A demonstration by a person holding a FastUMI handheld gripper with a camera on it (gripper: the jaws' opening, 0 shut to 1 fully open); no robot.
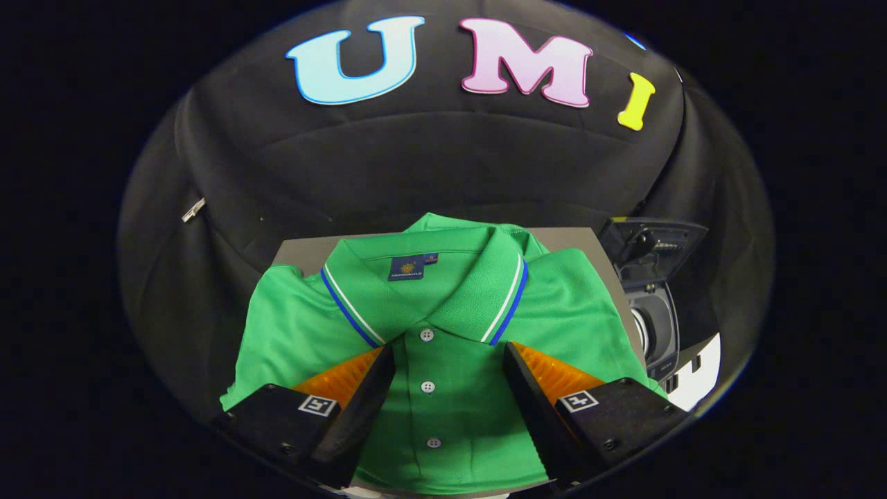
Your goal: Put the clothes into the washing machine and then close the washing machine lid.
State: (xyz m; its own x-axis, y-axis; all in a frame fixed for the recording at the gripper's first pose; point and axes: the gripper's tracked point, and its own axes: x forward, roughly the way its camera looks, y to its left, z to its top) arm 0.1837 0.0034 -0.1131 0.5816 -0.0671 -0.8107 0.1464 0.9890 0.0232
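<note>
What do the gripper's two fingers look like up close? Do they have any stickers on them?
The gripper has two chunky, wedge-shaped fingers that narrow toward their tips, with ribbed pads on their slanted faces. Each sits on a blocky base with small screws. Yes: each base carries a little square black-and-white marker, like a sticker. The fingers stand apart over the green polo shirt.

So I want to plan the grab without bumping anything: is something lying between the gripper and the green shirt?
Nothing visible does. The gripper is open, its fingers spread over the green polo shirt with the button placket between them. The washing machine stands beyond the shirt, beside the table, lid up.
</note>
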